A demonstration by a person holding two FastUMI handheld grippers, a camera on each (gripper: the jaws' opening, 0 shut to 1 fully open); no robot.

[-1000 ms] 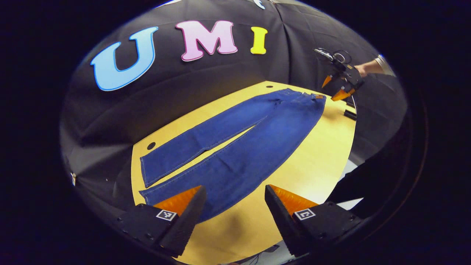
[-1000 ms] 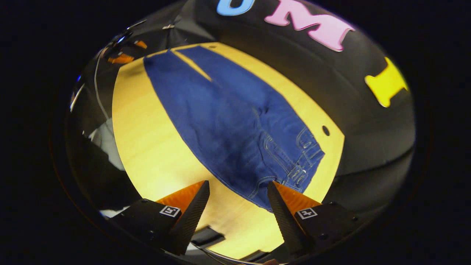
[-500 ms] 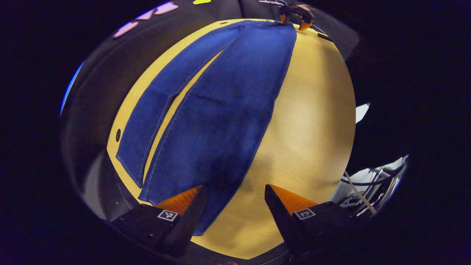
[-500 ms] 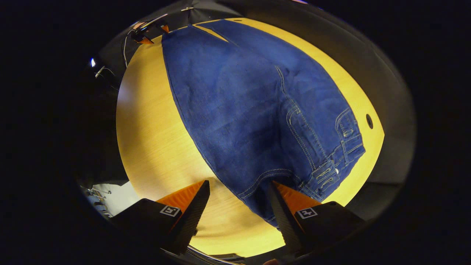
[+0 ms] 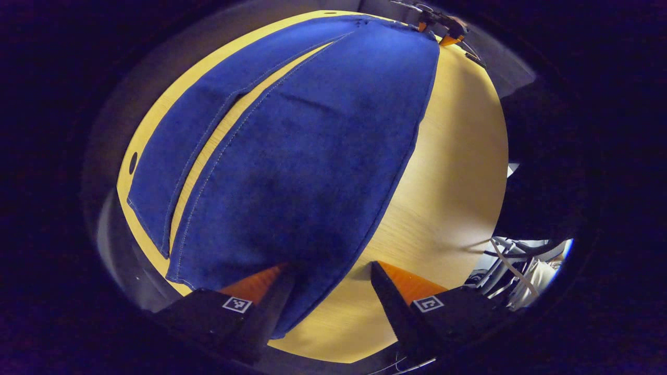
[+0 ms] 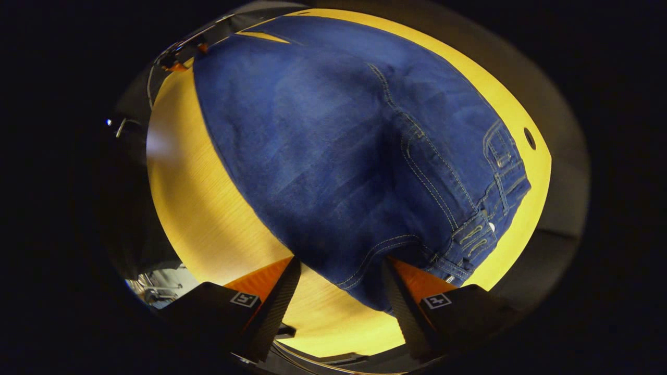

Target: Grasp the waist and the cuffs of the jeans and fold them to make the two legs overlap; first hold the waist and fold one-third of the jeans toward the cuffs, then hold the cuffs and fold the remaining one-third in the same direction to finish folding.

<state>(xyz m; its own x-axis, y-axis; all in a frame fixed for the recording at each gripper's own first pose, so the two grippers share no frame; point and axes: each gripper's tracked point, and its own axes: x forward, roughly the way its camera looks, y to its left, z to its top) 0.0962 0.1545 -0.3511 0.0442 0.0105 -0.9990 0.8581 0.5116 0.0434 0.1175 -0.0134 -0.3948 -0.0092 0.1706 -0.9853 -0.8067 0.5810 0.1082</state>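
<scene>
- The blue jeans [image 5: 302, 156] are lying flat on the yellow wooden table [image 5: 448, 172], legs side by side with a thin strip of tabletop showing between them.
- In the left gripper view, you are holding your left gripper [image 5: 328, 291] low over the cuff end of the nearer leg; its jaws are standing spread wide, nothing between them being pinched.
- The left finger of that gripper is sitting over the denim at the cuff [image 5: 234, 271]; the right finger is over bare table just beside the leg's edge. Whether either tip is touching, you cannot tell from here.
- The farther leg's cuff [image 5: 148, 219] is lying near the table's far-left edge, beside a dark round hole [image 5: 132, 163] in the tabletop.
- In the right gripper view, you are bringing your right gripper [image 6: 341, 291] down at the waist [image 6: 484, 219]; its jaws are also spread apart, with the near corner of the waistband lying between the two fingers, ungripped.
- Belt loops and orange stitching are showing along the waistband at the right.
- Your other gripper [image 6: 180, 57] is showing small at the far cuff end.
</scene>
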